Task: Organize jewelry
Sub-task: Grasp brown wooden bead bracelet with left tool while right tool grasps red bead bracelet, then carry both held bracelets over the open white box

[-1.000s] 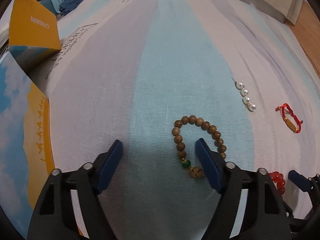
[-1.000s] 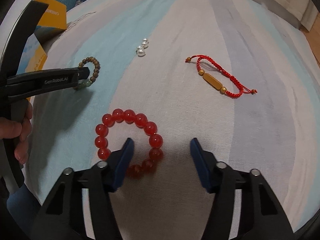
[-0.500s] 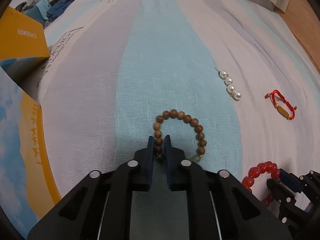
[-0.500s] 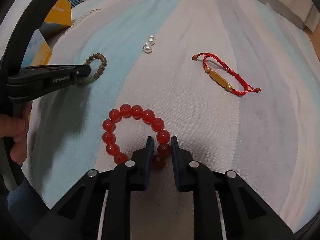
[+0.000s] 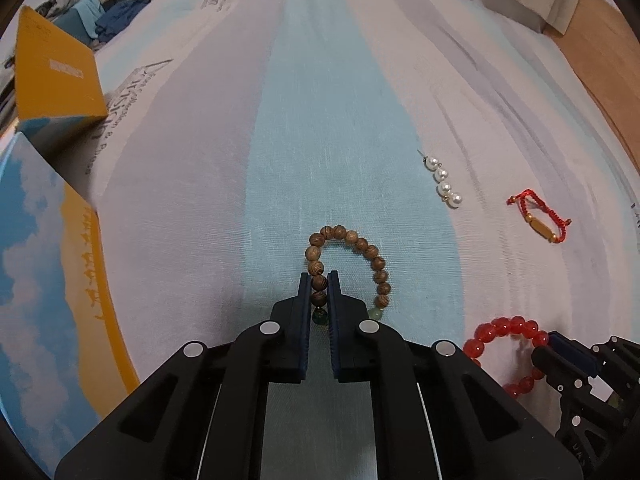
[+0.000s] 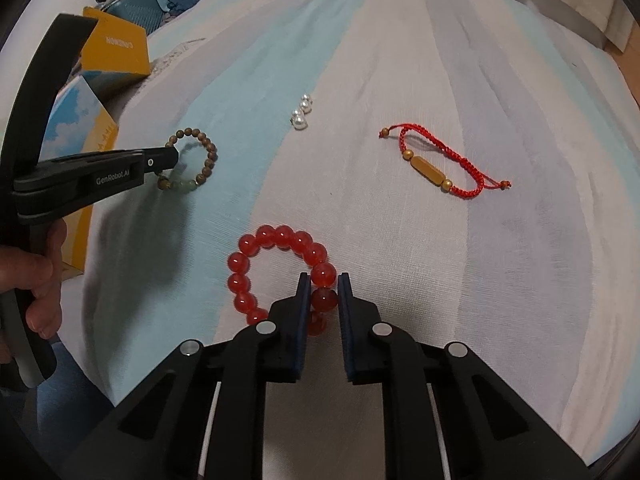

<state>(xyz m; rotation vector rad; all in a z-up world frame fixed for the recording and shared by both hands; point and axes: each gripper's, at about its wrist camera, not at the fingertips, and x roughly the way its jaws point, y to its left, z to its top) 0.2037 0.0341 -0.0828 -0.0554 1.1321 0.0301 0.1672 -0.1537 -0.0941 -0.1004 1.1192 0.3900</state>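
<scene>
Left tongs [image 5: 319, 292]: drawn in narrow, pads pinching the left side of the wooden bead bracelet [image 5: 352, 264] near its green bead — the loop lies on the bed sheet [image 5: 320, 140], fanning toward 12 and 1 o'clock from the tips.
Right tongs [image 6: 324, 294]: jaws closing onto one bead of the red bead bracelet [image 6: 276, 276]; the bead sits between the pads, the rest of the loop spreads toward 10 o'clock on the sheet.
Left tongs from the right wrist view: at 9 o'clock, seen side-on, gripped by a hand [image 6: 38, 280].
Pearl earrings [image 5: 443, 182]: at 2 o'clock of the wooden bracelet, well apart from it.
Red cord bracelet [image 6: 444, 164]: at 1 o'clock of the red beads, lying flat with a gold bar bead in its middle.
Yellow box [image 5: 52, 76]: at 10 o'clock in the left view, on the bed's edge; its white lettering is reversed and too blurred to read.
Sky-print box [image 5: 48, 292]: at 9 o'clock, blue clouds with a yellow band.
Writing: "GenRobot.AI" on the side of the left tongs — grey print on the sheet beside the yellow box, not legible.
</scene>
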